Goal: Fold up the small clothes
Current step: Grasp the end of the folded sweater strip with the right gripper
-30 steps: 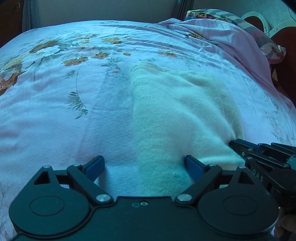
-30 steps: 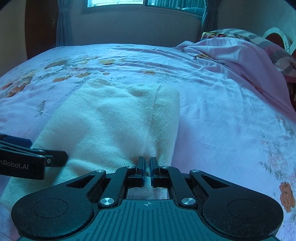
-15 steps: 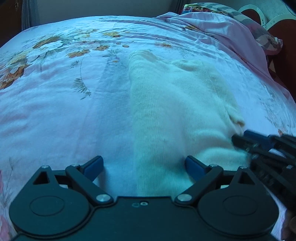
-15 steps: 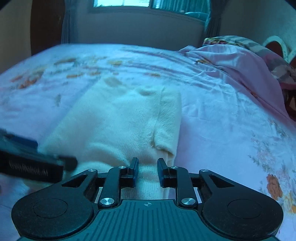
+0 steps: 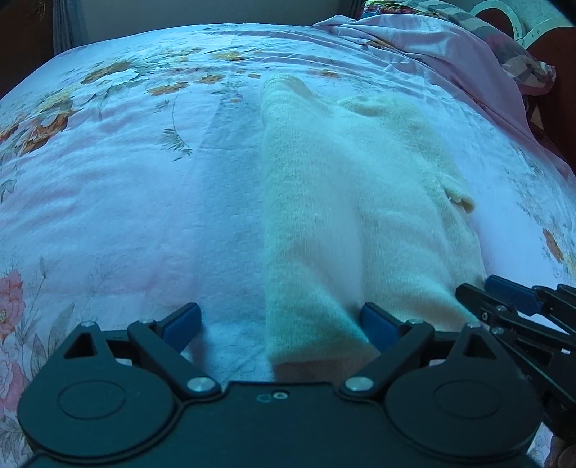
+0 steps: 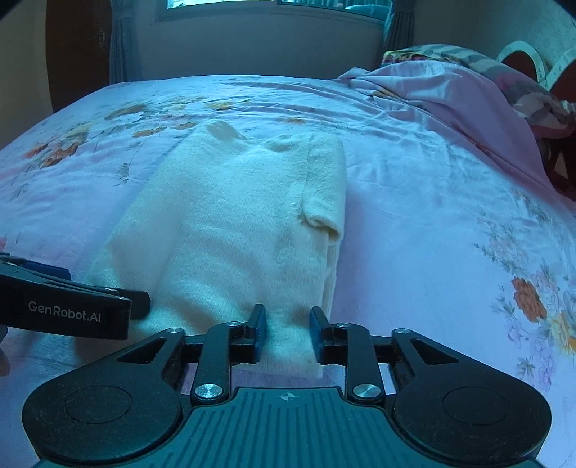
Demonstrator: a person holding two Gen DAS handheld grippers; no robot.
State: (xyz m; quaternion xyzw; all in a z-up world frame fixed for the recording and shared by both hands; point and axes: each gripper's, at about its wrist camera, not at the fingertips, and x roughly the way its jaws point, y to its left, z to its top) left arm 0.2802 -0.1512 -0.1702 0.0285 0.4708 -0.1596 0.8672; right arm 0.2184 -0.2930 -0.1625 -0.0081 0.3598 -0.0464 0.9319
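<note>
Our right gripper was pinched shut on the near hem of the sweater 1 second ago; now its jaws are opening, the knit lying loose between them, nothing held. Our left gripper stays wide open, astride the hem's left corner, gripping nothing. The sweater rests on the bedsheet at frame centre, sleeves tucked in, so we judge this fold released and the next due.

A bed is covered by a pink floral sheet. A crumpled pink quilt is heaped far right, below a curtained window.
</note>
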